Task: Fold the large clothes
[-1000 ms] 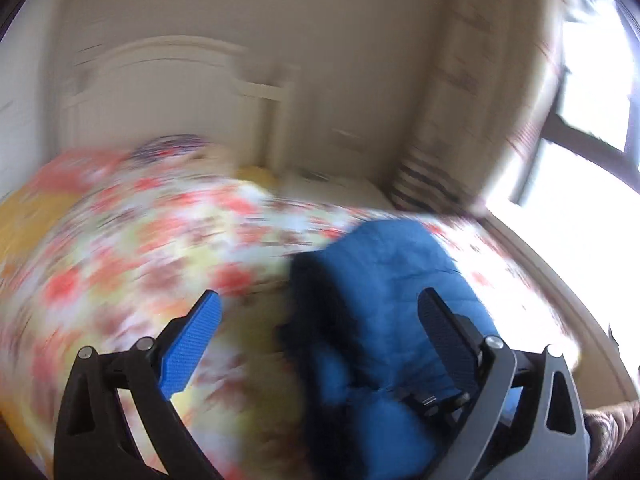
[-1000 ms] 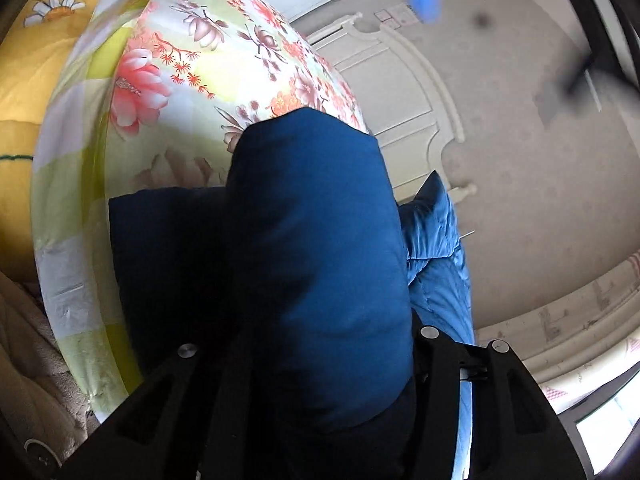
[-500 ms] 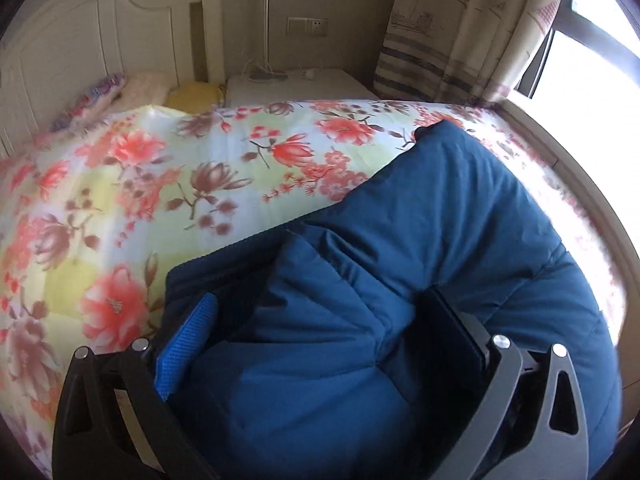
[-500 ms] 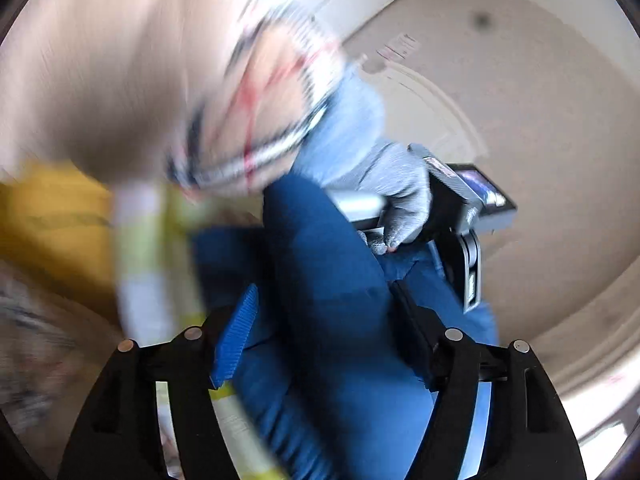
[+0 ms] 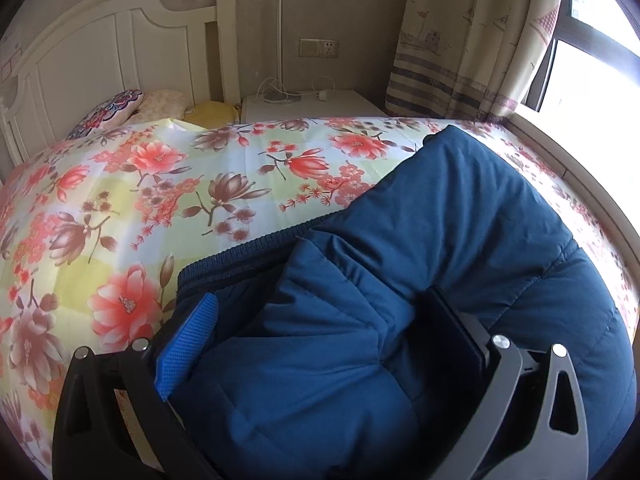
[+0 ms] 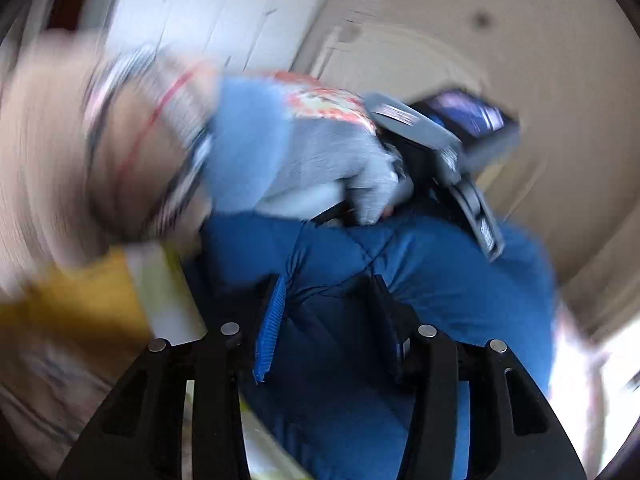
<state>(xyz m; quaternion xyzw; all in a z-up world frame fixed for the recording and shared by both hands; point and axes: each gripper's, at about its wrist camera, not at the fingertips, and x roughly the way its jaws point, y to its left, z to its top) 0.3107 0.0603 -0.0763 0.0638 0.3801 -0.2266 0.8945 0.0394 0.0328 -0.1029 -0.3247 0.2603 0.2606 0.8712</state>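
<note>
A blue padded jacket (image 5: pixel 460 216) lies bunched on the floral bedspread (image 5: pixel 180 184). My left gripper (image 5: pixel 320 320) is pressed down into it with its jaws wide. A puffy fold bulges up between the blue left pad (image 5: pixel 188 344) and the dark right finger (image 5: pixel 452 328). In the blurred right wrist view, my right gripper (image 6: pixel 328 312) has its jaws closing on a puckered fold of the jacket (image 6: pixel 460 276), pads against the fabric. Just beyond it a grey-gloved hand (image 6: pixel 340 160) grips the other tool.
A white headboard (image 5: pixel 100 52) and pillows (image 5: pixel 116 108) stand at the far left of the bed. A white nightstand (image 5: pixel 312 108) with cables sits behind it. A curtain (image 5: pixel 472 40) and a bright window (image 5: pixel 592 100) run along the right edge.
The left gripper came down onto the jacket, then held still. The right view rolled, and a sleeve and the gloved hand came into it. The right jaws widened, then narrowed on the fold.
</note>
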